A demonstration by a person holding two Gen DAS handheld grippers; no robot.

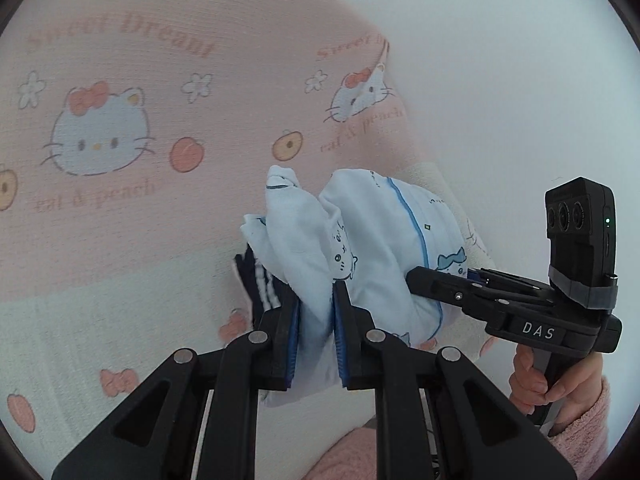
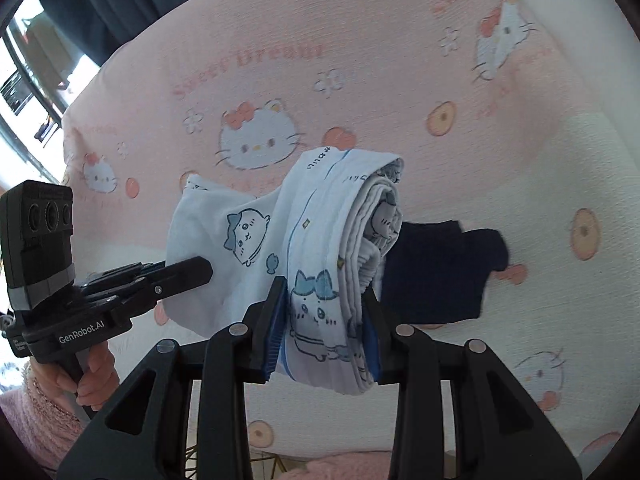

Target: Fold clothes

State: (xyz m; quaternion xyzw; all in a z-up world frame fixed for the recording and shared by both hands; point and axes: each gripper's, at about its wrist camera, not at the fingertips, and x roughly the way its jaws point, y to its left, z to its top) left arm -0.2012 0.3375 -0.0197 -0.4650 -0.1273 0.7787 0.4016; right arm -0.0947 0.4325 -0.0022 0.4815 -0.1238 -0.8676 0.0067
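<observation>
pale-blue garment (image 2: 320,240): a soft printed cotton piece, already folded into a thick bundle, is held lifted above the pink cartoon-print bed sheet (image 2: 400,80), pinched from two sides.
left claw (image 1: 316,340): narrowed onto a loose flap of the bundle; cloth is seen squeezed between the blue pads.
right claw (image 2: 324,328): closed across the layered end of the bundle, where the stacked folds are visible edge-on.
dark navy garment (image 2: 436,272): lies flat on the sheet just behind the bundle; white stripes are seen on it in the left view.
risk: the layers could slide apart and the fold be lost if either grip is loosened early, since only an outer flap appears to be caught on the left.
risk: the bundle could be set down crooked or half over the navy piece, as it hangs near it.
pose: both claws are pointed forward and slightly toward each other, level, with the handles gripped from below by hands in pink fleece sleeves (image 1: 580,428).
</observation>
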